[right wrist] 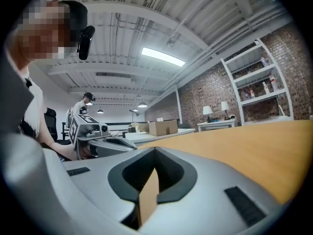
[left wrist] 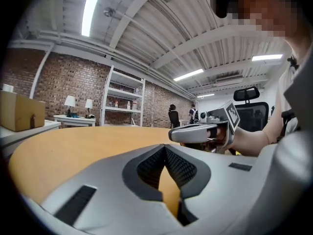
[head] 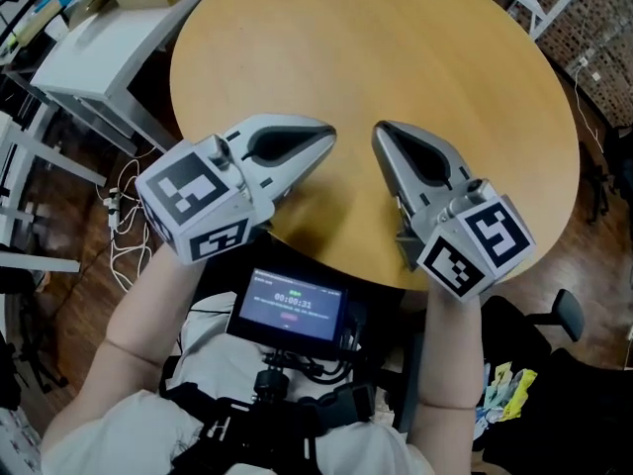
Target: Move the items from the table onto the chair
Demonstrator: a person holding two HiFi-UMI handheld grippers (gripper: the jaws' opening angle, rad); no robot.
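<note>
Your left gripper (head: 329,139) and right gripper (head: 382,133) are both closed and empty, tips near each other over the table (head: 445,77). It shows no items; the only packets (head: 504,389) lie low at your right, seemingly on the chair (head: 567,313). Any further reach risks knocking the tips together or clipping the table edge, and the chest screen (head: 289,305) sits close beneath.

Probably an open office: brick walls (left wrist: 63,89), metal shelving (left wrist: 122,99), desks (left wrist: 73,117) with lamps (left wrist: 70,101).

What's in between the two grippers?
Only bare wooden table lies between the left gripper and the right gripper; the head view shows it.
</note>
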